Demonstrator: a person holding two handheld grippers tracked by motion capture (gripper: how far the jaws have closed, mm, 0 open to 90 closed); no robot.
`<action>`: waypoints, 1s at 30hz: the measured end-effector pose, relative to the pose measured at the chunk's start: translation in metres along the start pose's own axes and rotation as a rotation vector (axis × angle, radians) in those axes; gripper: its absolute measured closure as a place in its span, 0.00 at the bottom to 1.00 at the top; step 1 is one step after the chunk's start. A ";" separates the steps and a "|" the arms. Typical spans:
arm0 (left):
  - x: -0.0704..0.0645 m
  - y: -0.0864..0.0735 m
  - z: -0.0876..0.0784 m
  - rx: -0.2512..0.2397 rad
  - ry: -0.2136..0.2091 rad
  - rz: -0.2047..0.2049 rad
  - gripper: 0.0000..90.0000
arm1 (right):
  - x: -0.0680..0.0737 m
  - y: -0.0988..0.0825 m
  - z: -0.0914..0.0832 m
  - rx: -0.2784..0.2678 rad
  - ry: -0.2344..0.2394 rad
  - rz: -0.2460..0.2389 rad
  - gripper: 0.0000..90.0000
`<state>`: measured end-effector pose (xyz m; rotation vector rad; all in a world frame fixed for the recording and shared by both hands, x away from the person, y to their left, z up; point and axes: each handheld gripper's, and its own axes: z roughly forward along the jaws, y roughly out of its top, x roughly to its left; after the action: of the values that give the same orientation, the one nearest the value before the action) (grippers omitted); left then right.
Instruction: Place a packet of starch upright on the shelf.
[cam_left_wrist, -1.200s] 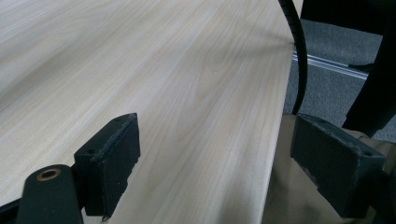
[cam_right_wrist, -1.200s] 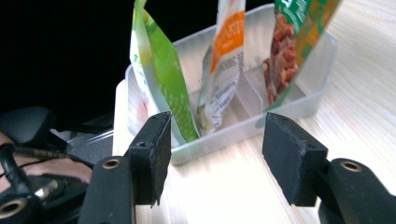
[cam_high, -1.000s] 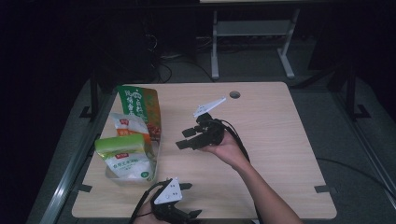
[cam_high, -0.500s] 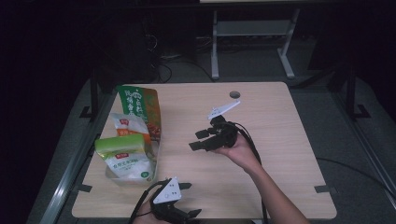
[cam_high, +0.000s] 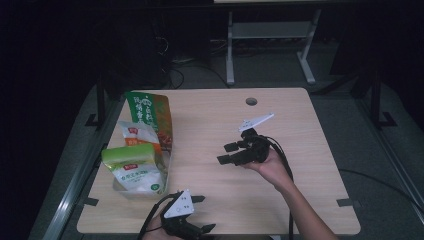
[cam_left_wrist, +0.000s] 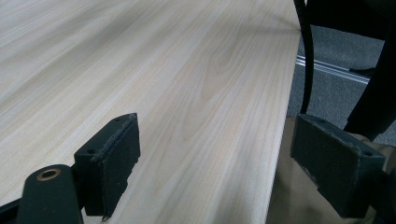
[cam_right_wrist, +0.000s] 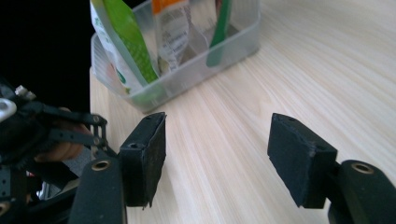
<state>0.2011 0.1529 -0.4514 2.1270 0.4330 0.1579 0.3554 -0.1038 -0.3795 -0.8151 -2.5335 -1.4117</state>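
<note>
Presently, left to right. Clear bin (cam_high: 167, 170) at left of high frame, long axis running toward upper frame; three upright food pouches (cam_high: 136, 167) inside, tops pointing up. Left gripper (cam_high: 192, 215) at bottom edge, jaws spread, nothing between. Right gripper (cam_high: 227, 152) mid-frame, pointing left at bin, jaws spread and just been opening, empty; bin well apart, ahead of jaws, upper left in right gripper view (cam_right_wrist: 187, 74).
</note>
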 end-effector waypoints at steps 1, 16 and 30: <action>0.000 0.000 0.000 0.000 -0.001 0.000 0.17 | -0.001 -0.003 -0.002 0.001 -0.006 0.004 0.40; 0.001 0.000 -0.001 0.012 0.002 0.010 0.17 | -0.013 -0.042 -0.024 0.001 -0.047 0.061 0.38; 0.001 0.000 0.000 0.008 0.005 0.000 0.17 | -0.014 -0.073 -0.040 -0.003 -0.073 0.087 0.38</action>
<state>0.2023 0.1538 -0.4516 2.1348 0.4369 0.1617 0.3241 -0.1727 -0.4178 -0.9821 -2.5154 -1.3843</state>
